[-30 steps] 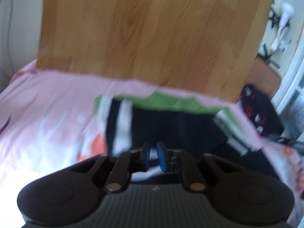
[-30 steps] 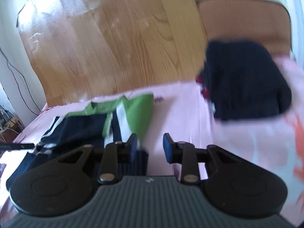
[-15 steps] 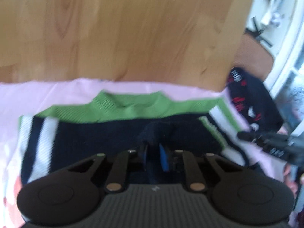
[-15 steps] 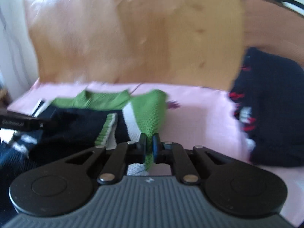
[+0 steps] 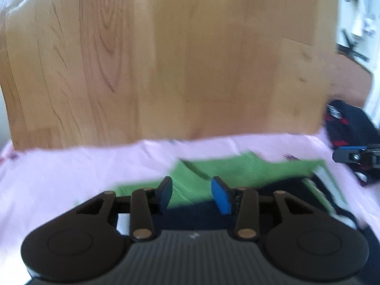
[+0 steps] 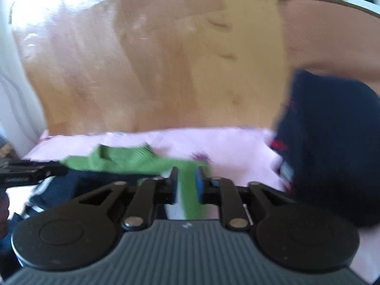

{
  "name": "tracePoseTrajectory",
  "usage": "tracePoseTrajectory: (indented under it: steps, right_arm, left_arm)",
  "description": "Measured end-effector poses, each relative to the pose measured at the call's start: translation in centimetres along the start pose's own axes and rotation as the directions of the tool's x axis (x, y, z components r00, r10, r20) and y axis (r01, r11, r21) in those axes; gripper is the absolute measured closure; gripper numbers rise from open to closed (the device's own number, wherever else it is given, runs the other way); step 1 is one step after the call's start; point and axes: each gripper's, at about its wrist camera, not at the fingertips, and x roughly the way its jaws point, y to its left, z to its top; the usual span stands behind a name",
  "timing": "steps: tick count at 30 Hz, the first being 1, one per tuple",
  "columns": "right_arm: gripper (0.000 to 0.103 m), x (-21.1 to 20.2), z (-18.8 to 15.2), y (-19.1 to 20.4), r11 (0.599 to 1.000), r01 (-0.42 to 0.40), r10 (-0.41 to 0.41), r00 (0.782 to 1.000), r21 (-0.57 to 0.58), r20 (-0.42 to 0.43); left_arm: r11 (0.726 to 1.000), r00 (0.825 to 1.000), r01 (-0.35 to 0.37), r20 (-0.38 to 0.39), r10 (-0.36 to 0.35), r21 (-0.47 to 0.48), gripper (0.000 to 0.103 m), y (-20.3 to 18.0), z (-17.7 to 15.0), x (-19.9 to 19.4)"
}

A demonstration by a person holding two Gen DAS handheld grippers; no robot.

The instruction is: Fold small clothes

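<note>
Left gripper: jaws opening, nothing clamped, above the sweater.
Right gripper: jaws opening over the sweater's green sleeve, unclamped.
Dark garment: right of the sweater.

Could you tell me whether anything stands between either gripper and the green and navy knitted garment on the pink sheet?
Nothing visible does. The left gripper and right gripper sit right over the green and navy garment, jaws opening, with only its fabric seen between them. The folded dark garment lies off to the right, apart.
</note>
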Motion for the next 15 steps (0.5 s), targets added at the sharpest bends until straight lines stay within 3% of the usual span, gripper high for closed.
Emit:
tracePoseTrajectory:
  steps: [1, 3, 7, 9, 10, 11, 12, 13, 14, 15]
  right_arm:
    - [0.051, 1.4, 1.1, 0.3, 0.999, -0.037, 0.037, 0.999, -0.017, -0.018]
    - [0.049, 4.6, 2.6, 0.8, 0.998, -0.060, 0.058, 0.996, -0.036, -0.070]
    - [0.049, 10.3, 3.5, 1.6, 0.997, -0.074, 0.066, 0.981, -0.036, -0.182]
    - [0.048, 12.2, 3.1, 1.9, 0.996, -0.085, 0.075, 0.969, -0.035, -0.234]
    - [0.048, 12.9, 2.9, 2.0, 0.995, -0.099, 0.089, 0.962, -0.026, -0.260]
    - [0.048, 13.4, 2.7, 2.2, 0.994, -0.111, 0.099, 0.955, -0.025, -0.279]
    - [0.050, 13.6, 2.4, 2.6, 0.992, -0.113, 0.095, 0.954, -0.048, -0.285]
    - [0.059, 13.4, 2.1, 3.5, 0.989, -0.097, 0.065, 0.962, -0.108, -0.263]
    - [0.081, 13.1, 1.8, 4.3, 0.984, -0.082, 0.040, 0.967, -0.158, -0.253]
    - [0.086, 12.7, 1.9, 4.7, 0.983, -0.068, 0.026, 0.971, -0.172, -0.237]
  left_arm:
    - [1.000, 1.000, 0.002, -0.018, -0.002, 0.013, 0.047, 0.3, 0.8, 1.1]
    - [0.999, 0.998, -0.020, -0.051, 0.022, 0.043, 0.037, 0.4, 2.0, 3.7]
    - [0.994, 0.988, -0.046, -0.143, 0.059, 0.096, 0.036, -0.4, 2.5, 9.3]
    - [0.995, 0.979, -0.047, -0.195, 0.063, 0.086, 0.043, -0.2, 2.1, 11.2]
    - [0.998, 0.983, -0.020, -0.181, 0.030, 0.059, 0.061, 0.1, 2.0, 11.2]
    - [0.999, 0.982, 0.031, -0.187, -0.022, 0.044, 0.070, 0.3, 2.0, 11.1]
    - [0.999, 0.983, 0.019, -0.185, -0.010, 0.048, 0.082, 0.3, 2.1, 10.7]
    - [0.997, 0.983, -0.009, -0.183, 0.021, 0.070, 0.092, 0.1, 2.0, 10.3]
    - [0.997, 0.983, -0.004, -0.181, 0.019, 0.081, 0.092, 0.1, 1.9, 9.8]
    - [0.997, 0.985, 0.002, -0.171, 0.012, 0.081, 0.092, 0.0, 2.0, 9.0]
